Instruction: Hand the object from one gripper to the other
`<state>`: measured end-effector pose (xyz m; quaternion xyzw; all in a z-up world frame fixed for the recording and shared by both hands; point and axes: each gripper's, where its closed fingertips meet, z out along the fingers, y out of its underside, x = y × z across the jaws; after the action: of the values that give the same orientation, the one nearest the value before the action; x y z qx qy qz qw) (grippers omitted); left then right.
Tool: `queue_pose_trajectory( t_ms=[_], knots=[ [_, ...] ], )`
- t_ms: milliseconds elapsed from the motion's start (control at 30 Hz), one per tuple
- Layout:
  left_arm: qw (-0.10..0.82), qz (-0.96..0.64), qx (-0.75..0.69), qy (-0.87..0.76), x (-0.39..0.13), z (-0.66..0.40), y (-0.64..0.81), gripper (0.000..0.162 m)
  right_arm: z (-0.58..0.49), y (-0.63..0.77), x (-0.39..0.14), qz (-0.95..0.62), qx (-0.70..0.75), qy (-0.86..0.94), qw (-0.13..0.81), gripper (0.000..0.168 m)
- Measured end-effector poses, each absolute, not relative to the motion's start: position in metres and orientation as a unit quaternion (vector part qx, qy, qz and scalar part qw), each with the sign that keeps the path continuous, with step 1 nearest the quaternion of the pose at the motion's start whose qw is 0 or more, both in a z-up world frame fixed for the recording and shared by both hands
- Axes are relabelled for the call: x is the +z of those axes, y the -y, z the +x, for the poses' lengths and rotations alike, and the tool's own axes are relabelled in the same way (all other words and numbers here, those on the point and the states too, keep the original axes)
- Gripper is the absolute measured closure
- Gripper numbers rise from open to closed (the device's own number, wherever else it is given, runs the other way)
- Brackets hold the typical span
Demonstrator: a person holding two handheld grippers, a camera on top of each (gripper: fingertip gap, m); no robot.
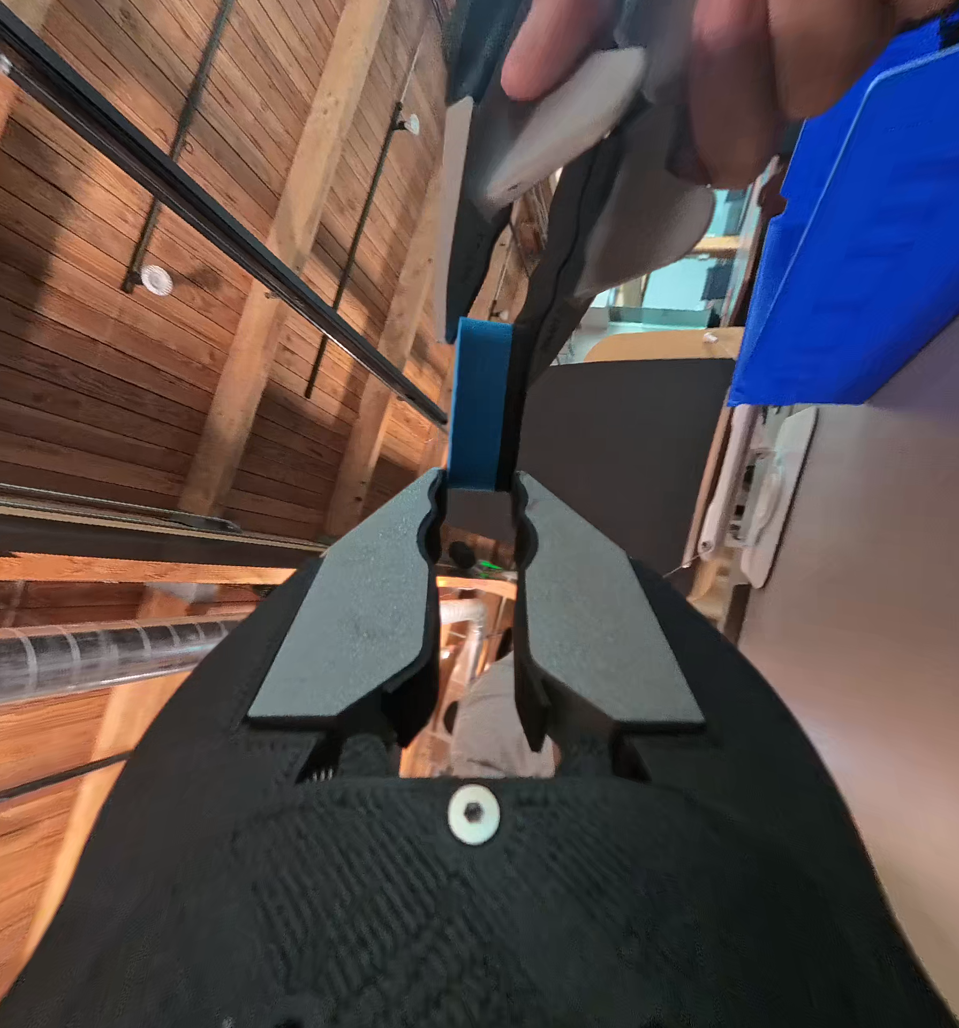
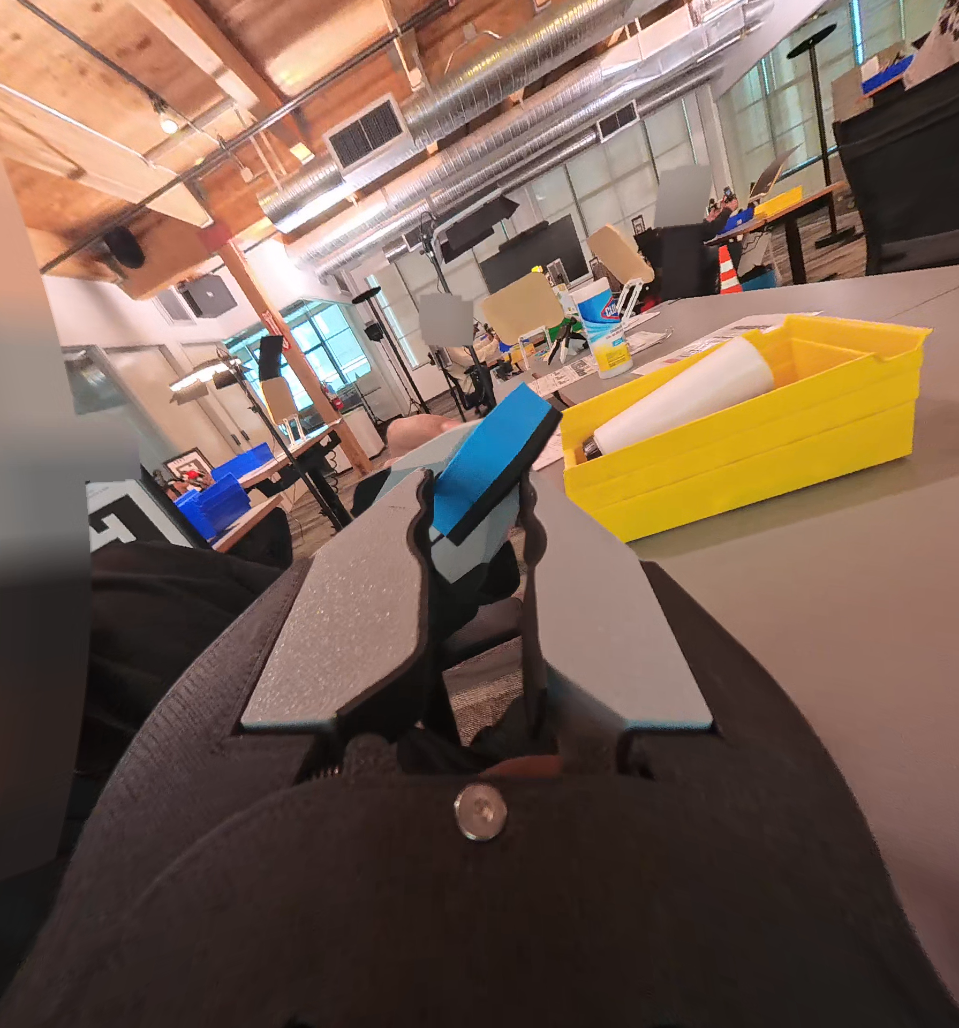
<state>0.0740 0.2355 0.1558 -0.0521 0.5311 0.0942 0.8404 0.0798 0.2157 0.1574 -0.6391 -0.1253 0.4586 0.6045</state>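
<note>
A blue foam block (image 1: 480, 400) with a black layer along one side is held in the air between both grippers. My left gripper (image 1: 480, 489) is shut on its near end. The right gripper (image 1: 493, 339) comes in from above, its fingertips flanking the block's far end and seeming to touch it. In the right wrist view the block (image 2: 488, 461) lies tilted across my right gripper (image 2: 477, 500), touching both fingertips. A pale grey finger of the left gripper (image 2: 466, 556) shows just behind it.
A grey table (image 2: 799, 612) lies to the right with a yellow bin (image 2: 744, 489) holding a white bottle (image 2: 683, 400). A wipes canister (image 2: 605, 334) stands behind it. A hand (image 1: 744, 83) and a blue bin (image 1: 866, 250) are at the top right. Left and right tips are no more than a few centimetres apart.
</note>
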Motion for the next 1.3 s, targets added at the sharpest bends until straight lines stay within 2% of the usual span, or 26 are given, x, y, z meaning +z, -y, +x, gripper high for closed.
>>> queue_pose_trajectory(
  t_ms=[167,233,333,400,467,500,700,900,1000,1100,1200,1300],
  knots=[
    [0.829,-0.072,0.045,-0.552,0.153,0.075,-0.231,0.14,0.083,-0.211,0.164,-0.646,0.385,0.164,0.638,0.142],
    [0.829,-0.075,0.042,-0.552,0.153,0.074,-0.234,0.156,0.091,-0.212,0.166,-0.656,0.324,0.168,0.66,0.142],
    [0.81,-0.099,0.028,-0.577,0.145,0.078,-0.241,0.154,0.104,-0.209,0.169,-0.668,0.248,0.174,0.679,0.142],
    [0.781,-0.138,0.002,-0.609,0.135,0.083,-0.25,0.145,0.111,-0.207,0.171,-0.672,0.227,0.176,0.682,0.142],
    [0.717,-0.199,-0.067,-0.664,0.115,0.087,-0.254,0.127,0.11,-0.202,0.169,-0.677,0.223,0.196,0.674,0.142],
    [0.672,-0.228,-0.126,-0.693,0.105,0.086,-0.248,0.124,0.107,-0.199,0.166,-0.682,0.222,0.213,0.663,0.142],
    [0.427,-0.32,-0.495,-0.685,0.118,0.065,-0.193,0.119,0.084,-0.173,0.138,-0.693,0.18,0.356,0.601,0.142],
    [0.298,-0.316,-0.603,-0.669,0.121,0.054,-0.163,0.116,0.052,-0.148,0.138,-0.649,0.22,0.431,0.587,0.141],
    [0.282,-0.299,-0.63,-0.659,0.129,0.049,-0.153,0.132,0.045,-0.149,0.129,-0.654,0.21,0.447,0.573,0.141],
    [0.307,-0.288,-0.611,-0.671,0.129,0.05,-0.158,0.136,0.043,-0.151,0.126,-0.66,0.203,0.445,0.57,0.144],
    [0.376,-0.312,-0.549,-0.678,0.131,0.06,-0.178,0.138,0.058,-0.165,0.133,-0.674,0.165,0.396,0.601,0.149],
    [0.496,-0.306,-0.435,-0.687,0.132,0.066,-0.201,0.139,0.069,-0.171,0.137,-0.683,0.153,0.364,0.614,0.139]
  ],
)
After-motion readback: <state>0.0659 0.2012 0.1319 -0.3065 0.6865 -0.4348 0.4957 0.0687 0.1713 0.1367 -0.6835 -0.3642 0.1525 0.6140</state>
